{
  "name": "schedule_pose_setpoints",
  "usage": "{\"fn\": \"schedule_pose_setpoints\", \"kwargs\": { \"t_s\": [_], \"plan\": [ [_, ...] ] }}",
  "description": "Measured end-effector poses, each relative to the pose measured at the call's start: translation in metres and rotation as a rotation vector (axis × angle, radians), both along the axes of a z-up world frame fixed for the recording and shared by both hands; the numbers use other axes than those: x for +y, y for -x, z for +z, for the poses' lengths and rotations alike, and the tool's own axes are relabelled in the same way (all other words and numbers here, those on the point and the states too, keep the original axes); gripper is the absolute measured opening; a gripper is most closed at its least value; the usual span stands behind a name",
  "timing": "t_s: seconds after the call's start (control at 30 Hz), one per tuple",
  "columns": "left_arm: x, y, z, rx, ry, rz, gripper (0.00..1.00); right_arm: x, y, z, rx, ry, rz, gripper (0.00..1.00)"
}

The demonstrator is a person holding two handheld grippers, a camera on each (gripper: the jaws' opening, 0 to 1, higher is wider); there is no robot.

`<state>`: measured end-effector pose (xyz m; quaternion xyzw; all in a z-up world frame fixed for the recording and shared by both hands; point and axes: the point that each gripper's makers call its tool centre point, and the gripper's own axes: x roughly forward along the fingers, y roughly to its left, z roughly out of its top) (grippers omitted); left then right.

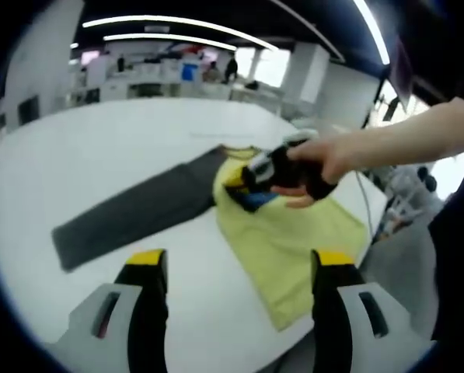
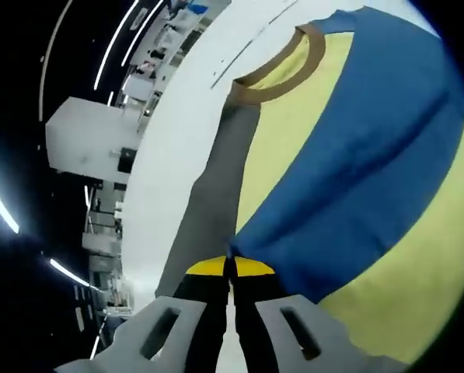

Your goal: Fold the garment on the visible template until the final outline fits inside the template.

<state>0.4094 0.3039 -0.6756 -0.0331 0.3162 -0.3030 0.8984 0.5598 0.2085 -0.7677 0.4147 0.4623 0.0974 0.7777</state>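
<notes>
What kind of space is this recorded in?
Likely an open-plan office or lab, not a home: long ceiling light strips, rows of desks with people in the background, and a big white table holding the yellow garment and grey template.

The yellow garment (image 1: 282, 241) with a blue band (image 2: 371, 155) and a tan collar (image 2: 282, 74) lies spread on the white bench (image 1: 99, 148), one edge overlapping the dark grey template (image 1: 138, 210) (a long flat rectangle).

No text, label, brand, number or sign can be read anywhere in either view; the distant background is too blurred.
</notes>
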Motion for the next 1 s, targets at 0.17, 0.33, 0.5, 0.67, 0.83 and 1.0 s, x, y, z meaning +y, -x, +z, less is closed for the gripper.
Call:
{"fn": "schedule_pose_setpoints", "kwargs": {
  "t_s": [0.17,0.33,0.5,0.67,0.83,1.0],
  "plan": [
    [-0.001,-0.001,-0.001,0.004,-0.001,-0.005,0.71,0.003,0.001,-0.003,-0.009,0.018,0.023,0.02],
    [-0.001,-0.003,-0.002,0.007,-0.003,-0.009,0.71,0.006,-0.004,-0.003,-0.02,-0.004,0.017,0.03],
    [0.0,-0.003,-0.003,0.01,-0.003,-0.01,0.71,0.012,-0.006,-0.003,-0.02,-0.027,0.018,0.04],
    [0.001,-0.002,-0.004,0.015,-0.003,-0.009,0.71,0.021,-0.002,-0.002,-0.027,-0.053,0.061,0.04],
    [0.002,-0.003,-0.002,0.012,0.0,-0.006,0.72,0.017,-0.006,0.022,-0.225,-0.005,0.249,0.08],
    [0.001,-0.004,-0.003,0.015,-0.001,-0.007,0.72,-0.01,0.006,0.033,-0.448,0.225,0.53,0.15]
  ]
}}
